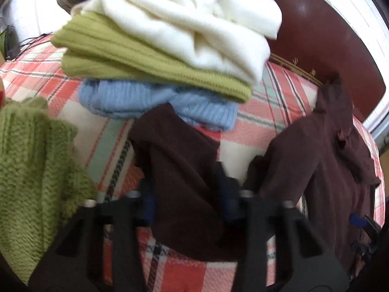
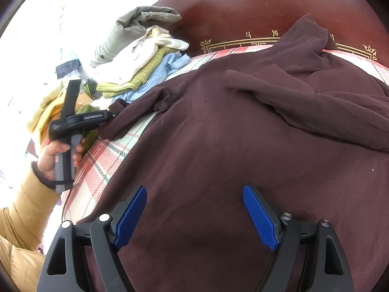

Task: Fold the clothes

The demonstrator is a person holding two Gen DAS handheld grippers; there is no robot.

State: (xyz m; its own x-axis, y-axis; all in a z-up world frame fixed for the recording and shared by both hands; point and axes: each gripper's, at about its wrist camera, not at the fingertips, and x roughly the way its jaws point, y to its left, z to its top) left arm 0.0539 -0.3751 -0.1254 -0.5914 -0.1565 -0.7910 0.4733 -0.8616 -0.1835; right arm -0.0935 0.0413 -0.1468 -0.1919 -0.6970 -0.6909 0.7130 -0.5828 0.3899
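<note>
A dark maroon garment (image 2: 218, 146) lies spread on the plaid bed cover (image 2: 97, 170). Its sleeve (image 1: 177, 170) runs between the fingers of my left gripper (image 1: 189, 194), whose jaws stand wide apart around it; the cloth hides the pads. The rest of the garment (image 1: 328, 158) lies to the right in the left wrist view. My right gripper (image 2: 194, 216) is open, blue pads (image 2: 131, 216) apart, hovering over the garment's body. The left gripper (image 2: 73, 121) also shows in the right wrist view, held by a hand at the sleeve end.
A stack of folded clothes, cream (image 1: 182, 19), olive (image 1: 136, 63) and light blue (image 1: 150, 102), sits on the bed cover (image 1: 267, 112). A green knit (image 1: 29, 158) lies at left. A dark red headboard (image 2: 267, 7) stands behind the bed.
</note>
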